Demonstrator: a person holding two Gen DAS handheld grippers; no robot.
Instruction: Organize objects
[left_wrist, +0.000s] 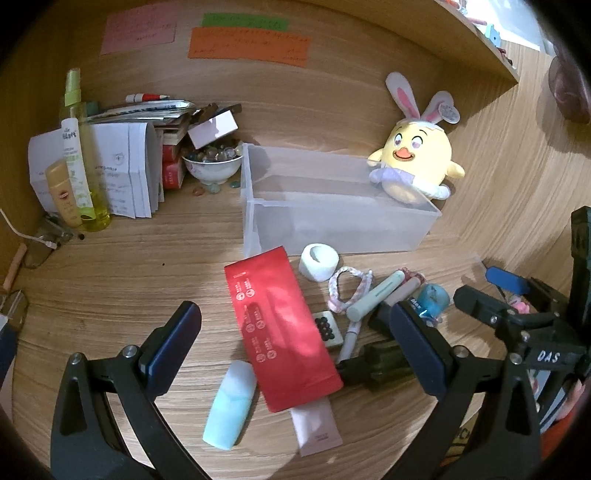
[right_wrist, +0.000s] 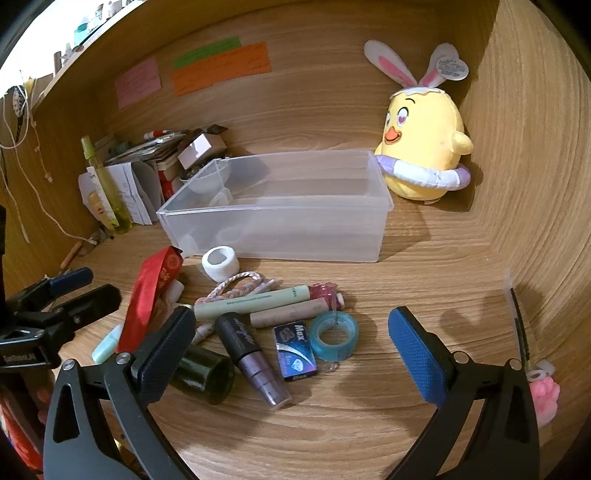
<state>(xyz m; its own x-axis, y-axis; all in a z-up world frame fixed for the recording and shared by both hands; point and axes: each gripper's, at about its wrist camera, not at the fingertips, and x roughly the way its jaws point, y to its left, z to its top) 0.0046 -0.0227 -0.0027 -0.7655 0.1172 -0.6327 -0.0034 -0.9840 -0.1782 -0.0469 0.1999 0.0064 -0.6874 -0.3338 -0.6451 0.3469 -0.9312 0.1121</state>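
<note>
Both grippers, left (left_wrist: 295, 343) and right (right_wrist: 291, 345), fingers spread, empty; straddle the blue tape roll (right_wrist: 333, 339) squarely (avoid neighbours), then the clear plastic box (right_wrist: 280, 210).

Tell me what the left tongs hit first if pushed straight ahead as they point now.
Most likely the red packet, lying flat between the open left tongs; beyond it sits the clear plastic box. Depth is uncertain.

Wood-grain desk (right_wrist: 332, 424), matching back panel (right_wrist: 314, 92)
</note>
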